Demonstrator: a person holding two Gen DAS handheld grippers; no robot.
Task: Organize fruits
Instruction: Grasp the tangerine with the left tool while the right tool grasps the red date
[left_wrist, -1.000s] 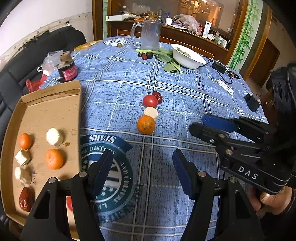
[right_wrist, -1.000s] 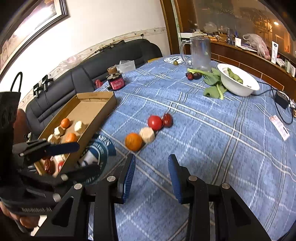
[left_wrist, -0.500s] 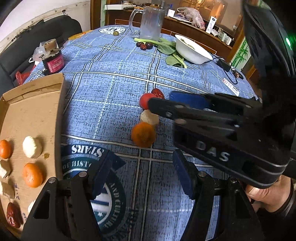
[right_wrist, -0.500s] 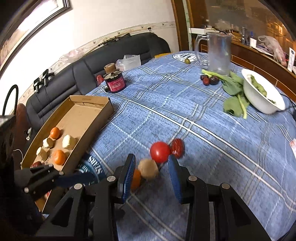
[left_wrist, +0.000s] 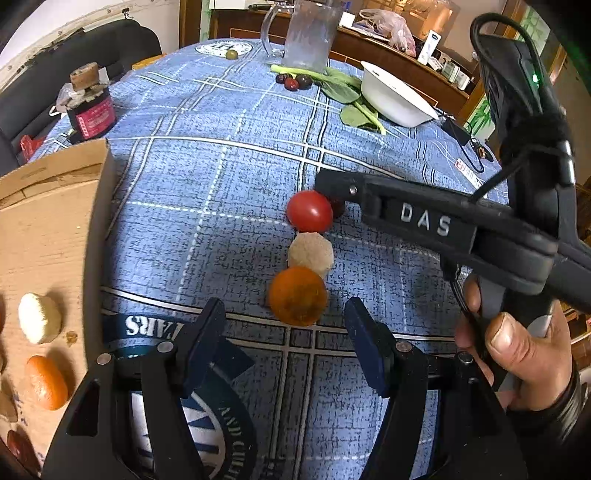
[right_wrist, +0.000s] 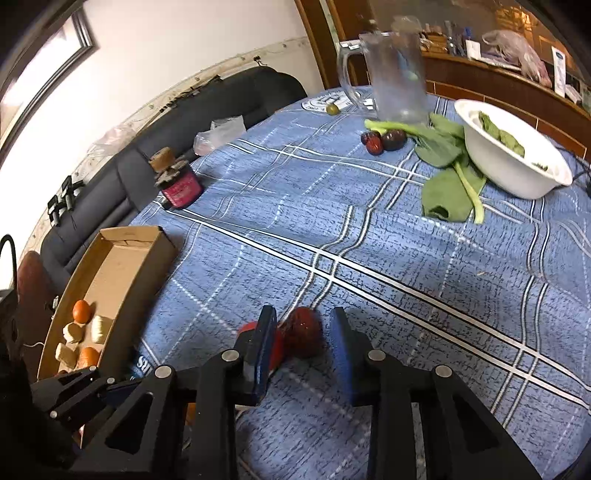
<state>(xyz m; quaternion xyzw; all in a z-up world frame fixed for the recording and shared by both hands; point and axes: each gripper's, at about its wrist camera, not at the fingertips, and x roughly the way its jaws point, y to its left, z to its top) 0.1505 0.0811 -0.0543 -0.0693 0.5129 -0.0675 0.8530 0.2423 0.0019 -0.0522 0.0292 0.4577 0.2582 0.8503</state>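
Four fruits lie in a row on the blue checked cloth: an orange (left_wrist: 297, 296), a pale peeled piece (left_wrist: 310, 254), a red tomato (left_wrist: 309, 211) and a dark red date (right_wrist: 302, 332). My left gripper (left_wrist: 286, 334) is open just short of the orange. My right gripper (right_wrist: 303, 341) is open, its jaws on either side of the date, the tomato (right_wrist: 275, 345) behind its left finger. A cardboard tray (left_wrist: 48, 229) at the left holds oranges, pale pieces and a date.
A red-labelled jar (left_wrist: 90, 107) stands behind the tray. A glass mug (right_wrist: 395, 70), leafy greens (right_wrist: 447, 184), small dark fruits (right_wrist: 384, 140) and a white bowl (right_wrist: 480, 155) stand at the far side. A black sofa (right_wrist: 155, 147) lies beyond the table.
My right gripper has moved forward over the row until its jaws flank the date. My left gripper has moved closer to the orange. Both stay open.
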